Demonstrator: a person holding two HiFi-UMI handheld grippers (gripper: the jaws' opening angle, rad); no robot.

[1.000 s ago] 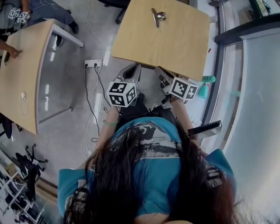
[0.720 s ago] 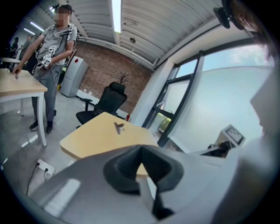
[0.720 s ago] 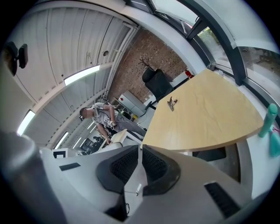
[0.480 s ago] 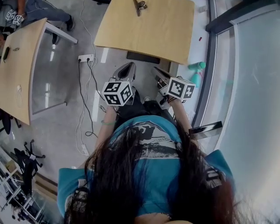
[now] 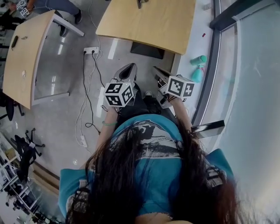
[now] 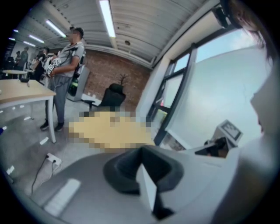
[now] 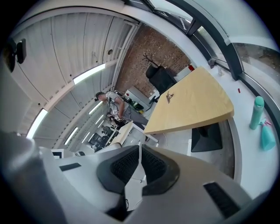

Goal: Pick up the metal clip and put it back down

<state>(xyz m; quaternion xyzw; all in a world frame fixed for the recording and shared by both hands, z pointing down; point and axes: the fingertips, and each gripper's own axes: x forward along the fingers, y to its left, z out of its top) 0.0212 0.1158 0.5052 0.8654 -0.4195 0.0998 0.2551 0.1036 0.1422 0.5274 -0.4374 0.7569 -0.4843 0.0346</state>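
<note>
Down at the centre of the head view, close to the body, both tools are low and short of the table. The left tool point(image 5: 127, 69) is clenched on nothing, and its own view shows the pads point(image 6: 127, 168) pressed together. The right tool point(image 5: 160, 73) is the same, with its jaws meeting edge to edge and nothing between them in the right gripper view point(image 7: 140, 153). That is the first hazard: arrive at the clip like this and the closed tips will only shove it, so one tool has to spread before contact.

Just beyond the tools, left of centre, a power strip point(image 5: 91, 50) and its cables point(image 5: 85, 100) trail across the floor. A step forward on that side could catch them. On the right, by the window, a teal bottle point(image 5: 199, 60) stands well within elbow range.

Then comes the table point(image 5: 153, 26) in the upper middle, its near edge still ahead of the tools. The metal clip point(image 5: 141, 2) lies at the table's far end, right at the top edge of the frame and well apart from both tools. The right gripper view shows it small, on bare wood point(image 7: 169, 97). I reckon the reach is long. On a smooth top, an off-centre pinch could send the clip skidding, perhaps off the far side, and it may slip out of the head view altogether.
</note>
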